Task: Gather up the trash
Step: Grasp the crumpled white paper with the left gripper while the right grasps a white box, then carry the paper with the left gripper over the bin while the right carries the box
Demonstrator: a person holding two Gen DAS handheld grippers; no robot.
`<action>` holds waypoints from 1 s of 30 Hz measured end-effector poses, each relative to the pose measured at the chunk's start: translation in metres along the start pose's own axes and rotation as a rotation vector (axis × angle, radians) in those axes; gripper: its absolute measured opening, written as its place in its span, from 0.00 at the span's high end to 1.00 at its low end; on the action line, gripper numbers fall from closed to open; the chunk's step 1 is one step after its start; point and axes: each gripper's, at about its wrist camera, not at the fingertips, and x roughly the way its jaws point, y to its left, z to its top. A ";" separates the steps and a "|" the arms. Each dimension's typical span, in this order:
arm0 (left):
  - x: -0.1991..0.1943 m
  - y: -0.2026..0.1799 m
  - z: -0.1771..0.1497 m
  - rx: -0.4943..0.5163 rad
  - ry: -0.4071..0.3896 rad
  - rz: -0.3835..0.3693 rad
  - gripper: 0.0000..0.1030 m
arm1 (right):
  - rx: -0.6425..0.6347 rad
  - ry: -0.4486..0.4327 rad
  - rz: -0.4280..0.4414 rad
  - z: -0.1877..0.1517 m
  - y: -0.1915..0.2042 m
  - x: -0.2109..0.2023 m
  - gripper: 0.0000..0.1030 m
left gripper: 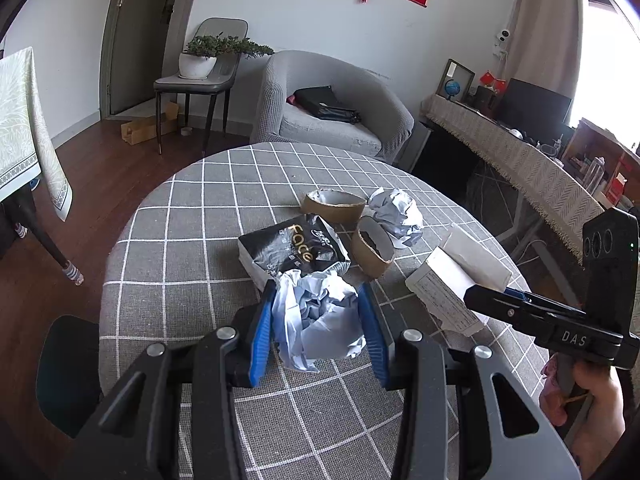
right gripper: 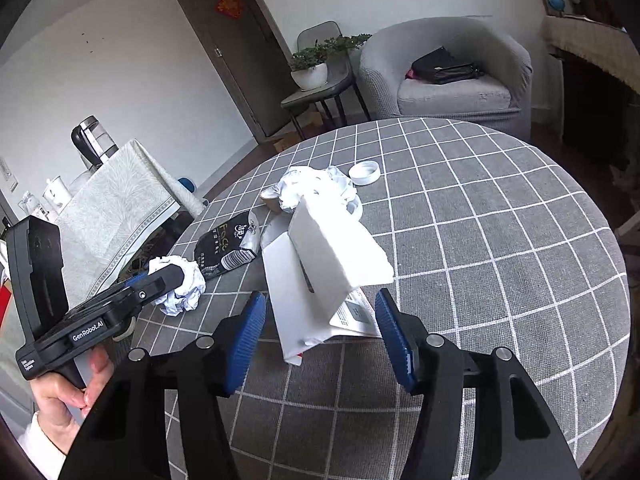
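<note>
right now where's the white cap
In the right wrist view the white cap sits on the checked table, past the white box and just right of the far paper wad.

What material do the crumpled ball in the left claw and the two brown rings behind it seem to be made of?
The crumpled ball looks like thin matte white paper: sharp creases, faint bluish shadows. The brown rings look like cardboard tape cores: dull kraft-brown walls, rough torn edges, pale lining inside the farther ring; the nearer one's inside is dark.
</note>
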 end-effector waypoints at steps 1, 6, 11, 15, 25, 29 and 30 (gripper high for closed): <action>-0.002 0.000 0.000 0.005 -0.002 -0.001 0.58 | 0.001 -0.005 0.003 0.001 0.002 0.002 0.48; -0.008 0.006 -0.001 0.027 -0.006 0.005 0.58 | 0.010 -0.033 -0.006 0.009 0.012 0.007 0.54; -0.014 0.020 -0.001 0.025 -0.003 0.025 0.58 | -0.004 -0.063 -0.022 0.014 0.022 0.011 0.70; -0.022 0.034 0.002 0.013 -0.012 0.035 0.58 | -0.043 -0.046 -0.051 0.015 0.037 0.022 0.74; -0.039 0.069 0.003 -0.010 -0.023 0.068 0.58 | -0.084 -0.051 -0.136 0.019 0.061 0.033 0.99; -0.048 0.086 0.003 -0.026 -0.037 0.083 0.58 | -0.121 -0.121 -0.135 0.025 0.080 0.021 1.00; -0.050 0.090 0.003 -0.031 -0.041 0.088 0.58 | -0.133 -0.128 -0.127 0.027 0.086 0.019 1.00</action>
